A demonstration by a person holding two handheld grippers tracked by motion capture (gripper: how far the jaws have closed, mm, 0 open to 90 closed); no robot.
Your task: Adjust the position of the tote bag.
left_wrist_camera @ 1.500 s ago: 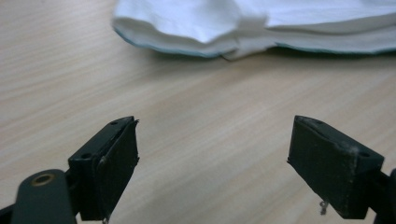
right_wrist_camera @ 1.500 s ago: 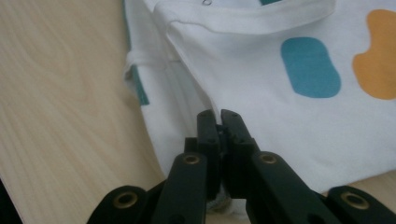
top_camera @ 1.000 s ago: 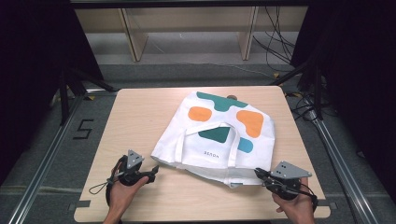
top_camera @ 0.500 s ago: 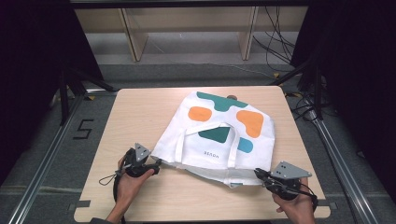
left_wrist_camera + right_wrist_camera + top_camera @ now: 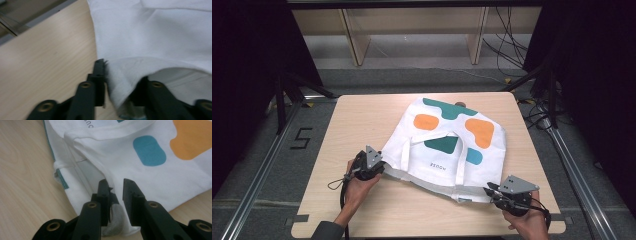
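A white tote bag (image 5: 447, 145) printed with orange, teal and blue shapes lies flat on the wooden table (image 5: 362, 120), its handles folded over its middle. My left gripper (image 5: 381, 168) is at the bag's near left corner. In the left gripper view the left gripper (image 5: 122, 72) stands open, with a raised fold of the white cloth (image 5: 122, 75) between its jaws. My right gripper (image 5: 488, 190) is at the bag's near right corner. In the right gripper view its jaws are close together, and the right gripper (image 5: 116, 185) is shut on the bag's hem (image 5: 107, 176).
Bare tabletop lies left of the bag and along the near edge (image 5: 427, 220). Beyond the table stand wooden shelf legs (image 5: 357, 45), and loose cables (image 5: 512, 55) lie on the floor. Dark frame rails (image 5: 572, 170) run along both sides of the table.
My left gripper has moved forward and to the right, up to the bag's near left corner, and now has cloth between its jaws. The right gripper has stayed put.
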